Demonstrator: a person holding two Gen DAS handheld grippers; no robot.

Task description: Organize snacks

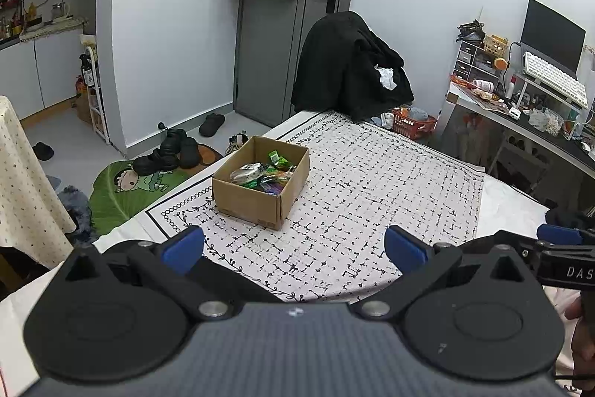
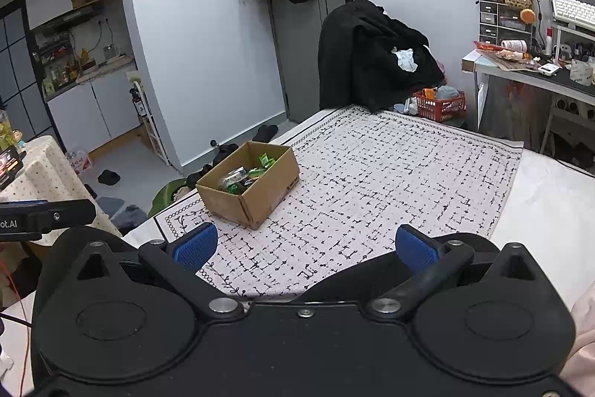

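Two grippers hover above the near edge of a patterned cloth (image 1: pixel 372 181), both empty. Left gripper (image 1: pixel 293 250): blue-padded fingers (image 1: pixel 184 250) spread wide, nothing between them. Right gripper (image 2: pixel 306 248): fingers (image 2: pixel 197 248) likewise spread wide apart, holding nothing. In the left wrist view the right gripper's body shows at 3 o'clock, with part of a hand at the frame edge just below it.

Cardboard box (image 1: pixel 256 203) sits open-topped on the cloth, toward the cloth's left border; from the left gripper it lies at about 11 o'clock, from the right gripper (image 2: pixel 256 199) at about 11 o'clock as well, well apart from both. Snack packets (image 1: pixel 260 172) fill the box: green wrappers, a clear wrapper with grey contents, a purple one. No packets visible loose on the cloth.

Beyond the cloth at 12 o'clock: a chair draped in black clothing (image 1: pixel 349 66). Red basket (image 1: pixel 414 125) on the floor at 1 o'clock. Desk (image 1: pixel 535 121) with white keyboard (image 1: pixel 554 79) at 2 o'clock. Shoes (image 1: pixel 167 153) at 10 o'clock on the floor.
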